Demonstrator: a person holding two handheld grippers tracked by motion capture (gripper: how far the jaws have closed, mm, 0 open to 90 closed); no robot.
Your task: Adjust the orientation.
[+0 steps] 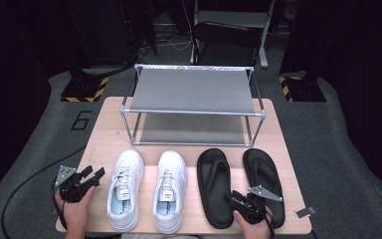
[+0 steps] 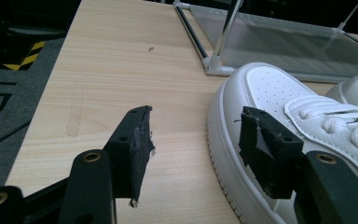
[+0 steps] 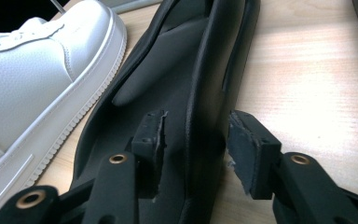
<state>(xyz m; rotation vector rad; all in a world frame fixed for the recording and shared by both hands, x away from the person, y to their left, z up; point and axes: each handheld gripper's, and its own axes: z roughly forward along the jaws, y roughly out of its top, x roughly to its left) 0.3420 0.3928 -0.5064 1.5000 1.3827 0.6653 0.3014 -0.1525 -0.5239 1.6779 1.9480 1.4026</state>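
From the high view, a wooden table (image 1: 114, 119) carries a two-tier metal-framed rack (image 1: 193, 89) at its far side and, in a row along the near side, two white sneakers and two black flip-flops, all lying with their long axes running near to far, toes toward the rack. The left gripper (image 1: 98, 173) sits at the near left corner, just left of the left sneaker (image 1: 124, 189), its jaws apart and empty; the right gripper (image 1: 231, 196) sits at the near edge by the heel of the left flip-flop (image 1: 215, 186), with the right flip-flop (image 1: 263, 177) just beyond it on the right and the right sneaker (image 1: 169, 189) further left. In the left gripper view, the jaws stand wide open over bare pale wood, and the sneaker's smooth perforated toe and ribbed rubber sole lie just right of the right-hand jaw, so this hand is the nearer one to it. In the right gripper view, the open jaws straddle the raised outer rim of the matte, moulded flip-flop without yet pinching it; closing here would likely clamp that rim edgewise.
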